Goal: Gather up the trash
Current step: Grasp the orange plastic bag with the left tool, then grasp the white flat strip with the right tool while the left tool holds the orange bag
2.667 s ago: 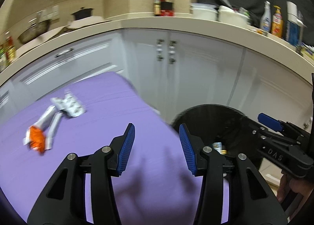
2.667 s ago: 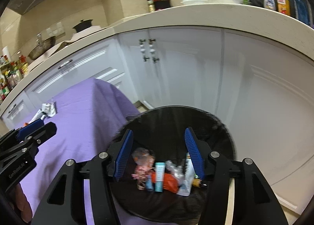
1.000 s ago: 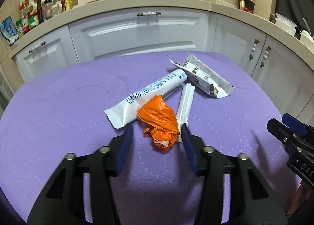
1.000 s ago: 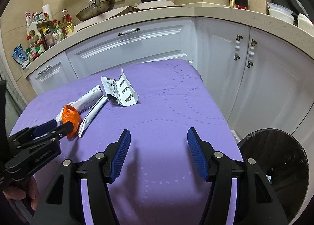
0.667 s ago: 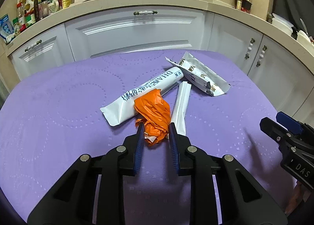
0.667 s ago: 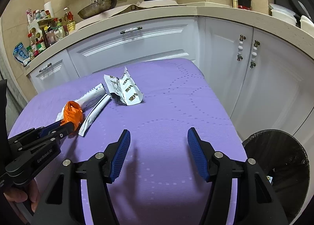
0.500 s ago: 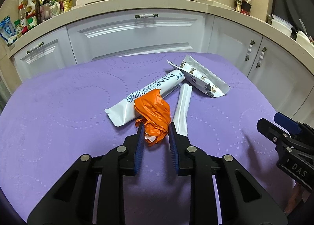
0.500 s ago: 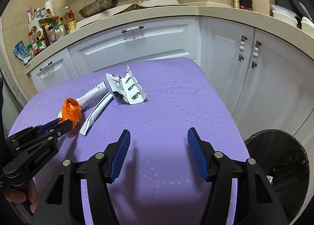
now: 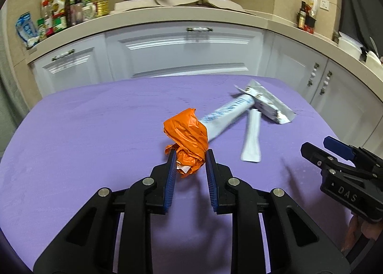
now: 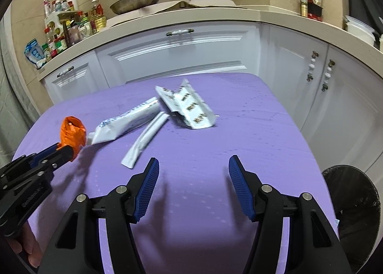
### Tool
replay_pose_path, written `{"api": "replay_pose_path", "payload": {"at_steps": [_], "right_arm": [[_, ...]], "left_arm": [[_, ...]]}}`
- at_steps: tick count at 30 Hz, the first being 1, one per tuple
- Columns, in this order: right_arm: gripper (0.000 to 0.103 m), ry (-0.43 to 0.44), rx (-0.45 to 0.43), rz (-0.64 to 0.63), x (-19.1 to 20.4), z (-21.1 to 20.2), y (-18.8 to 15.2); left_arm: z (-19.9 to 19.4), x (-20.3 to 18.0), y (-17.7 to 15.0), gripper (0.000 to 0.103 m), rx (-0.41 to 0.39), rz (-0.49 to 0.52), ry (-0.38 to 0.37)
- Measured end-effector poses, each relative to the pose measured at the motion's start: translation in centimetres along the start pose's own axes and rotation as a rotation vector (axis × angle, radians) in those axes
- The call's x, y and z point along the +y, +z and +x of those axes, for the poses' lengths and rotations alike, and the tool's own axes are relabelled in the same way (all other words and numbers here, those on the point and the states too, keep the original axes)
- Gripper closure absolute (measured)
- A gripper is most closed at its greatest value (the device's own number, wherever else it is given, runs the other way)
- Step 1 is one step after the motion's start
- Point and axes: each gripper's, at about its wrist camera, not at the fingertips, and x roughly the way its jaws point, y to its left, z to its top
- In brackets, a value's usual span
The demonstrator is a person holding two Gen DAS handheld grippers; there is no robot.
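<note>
The right gripper (image 9: 335, 152) body reads "DAS" in the left view. The left gripper (image 9: 189, 158) has its fingers pinching the orange plastic bag (image 9: 188, 136) above the purple tabletop (image 9: 95, 130). The tube's (image 10: 124, 122) blue print is blurred. Only the right view shows the trash bin (image 10: 352, 204) and the right gripper's fingers (image 10: 148, 188) spread wide, holding nothing.

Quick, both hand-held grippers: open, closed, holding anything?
Left hand-held gripper: closed on the crumpled orange plastic bag.
Right hand-held gripper: open, holding nothing.
</note>
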Motion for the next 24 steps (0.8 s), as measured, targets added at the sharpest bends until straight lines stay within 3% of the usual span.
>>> {"api": "replay_pose_path", "payload": {"at_steps": [18, 24], "right_arm": [[0.047, 0.006, 0.112, -0.045, 6.0, 5.6, 1.8], [0.064, -0.016, 0.147, -0.065, 6.1, 6.4, 1.8]], "left_arm": [[-1.1, 10.5, -1.6, 0.08, 0.014, -0.119, 0.108], [-1.0, 11.1, -1.9, 0.08, 0.018, -0.125, 0.093]]}}
